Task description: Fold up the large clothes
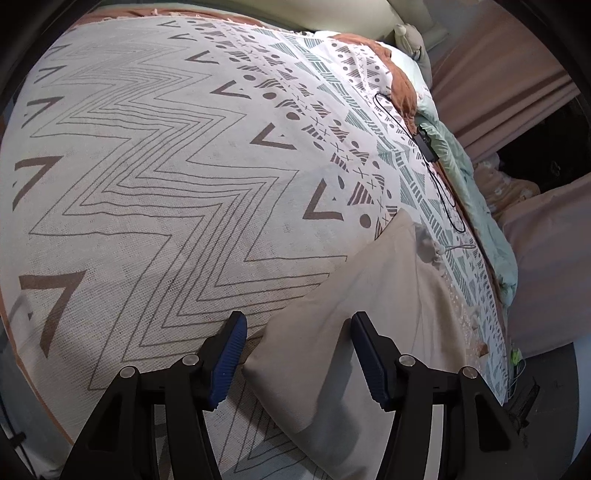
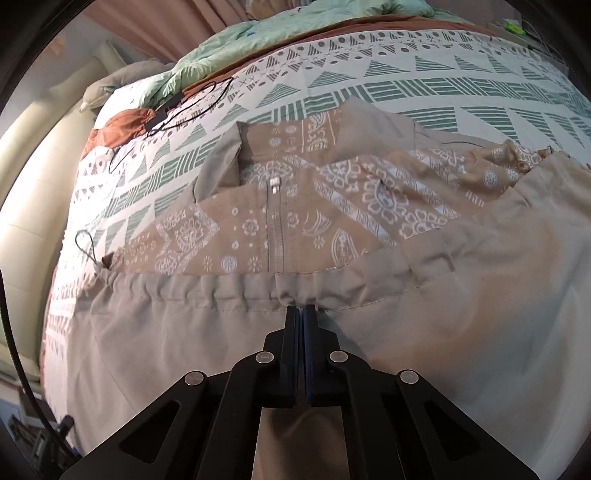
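A beige jacket (image 2: 406, 325) with a tan paisley-print upper part and a zipper (image 2: 275, 236) lies on the patterned bedspread (image 2: 369, 92). Its lower half is folded up, so the gathered drawstring hem (image 2: 207, 293) crosses the chest. My right gripper (image 2: 302, 308) is shut on that hem, just below the zipper. In the left wrist view a beige corner of the jacket (image 1: 369, 295) lies on the bedspread (image 1: 147, 184). My left gripper (image 1: 295, 325) is open just above this corner, nothing between its fingers.
A black cable with a small black box (image 1: 424, 142) lies on the bedspread's far side, also in the right wrist view as the cable (image 2: 192, 103). A mint-green quilt (image 2: 258, 33) is bunched along the bed's far edge. Pink curtains (image 1: 498, 92) hang beyond.
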A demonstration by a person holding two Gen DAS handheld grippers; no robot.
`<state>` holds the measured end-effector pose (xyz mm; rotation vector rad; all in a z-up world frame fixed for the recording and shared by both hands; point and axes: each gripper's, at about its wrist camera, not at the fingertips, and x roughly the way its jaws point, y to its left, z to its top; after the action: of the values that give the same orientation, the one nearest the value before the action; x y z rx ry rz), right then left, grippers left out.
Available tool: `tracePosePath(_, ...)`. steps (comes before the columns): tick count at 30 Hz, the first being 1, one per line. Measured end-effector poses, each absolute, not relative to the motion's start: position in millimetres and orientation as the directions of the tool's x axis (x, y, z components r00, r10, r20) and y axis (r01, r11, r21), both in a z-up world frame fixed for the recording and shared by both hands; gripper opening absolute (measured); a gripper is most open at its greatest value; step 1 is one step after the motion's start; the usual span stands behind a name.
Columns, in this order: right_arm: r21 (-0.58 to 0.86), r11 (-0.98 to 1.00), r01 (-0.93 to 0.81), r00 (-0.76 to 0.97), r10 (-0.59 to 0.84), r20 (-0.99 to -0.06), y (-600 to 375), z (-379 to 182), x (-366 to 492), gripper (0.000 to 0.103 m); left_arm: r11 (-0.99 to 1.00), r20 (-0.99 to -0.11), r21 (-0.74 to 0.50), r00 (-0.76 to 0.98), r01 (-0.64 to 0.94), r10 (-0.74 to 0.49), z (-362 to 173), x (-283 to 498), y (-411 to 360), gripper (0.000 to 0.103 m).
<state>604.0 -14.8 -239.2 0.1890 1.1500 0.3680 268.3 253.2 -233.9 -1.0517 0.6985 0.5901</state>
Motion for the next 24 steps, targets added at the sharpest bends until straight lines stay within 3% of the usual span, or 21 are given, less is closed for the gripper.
tracePosePath(11,0.515,0.849,-0.115,0.346,0.520,-0.781,-28.0,-242.0,638.0,0.002,0.379,-0.752,-0.578,0.652,-0.723,0.096,-234.7,268.4,262.0,0.060)
tracePosePath(20,0.553,0.829,-0.080,0.342,0.544,-0.766,-26.9,-252.9,646.9,0.003,0.364,-0.743,-0.603,0.666,-0.709,0.067,-235.4,263.9,264.4,0.060)
tracePosePath(24,0.582,0.812,-0.045,0.341,0.560,-0.755,-38.7,-241.4,639.9,0.010,0.349,-0.724,-0.642,0.689,-0.682,0.015,-234.1,258.3,257.3,0.061)
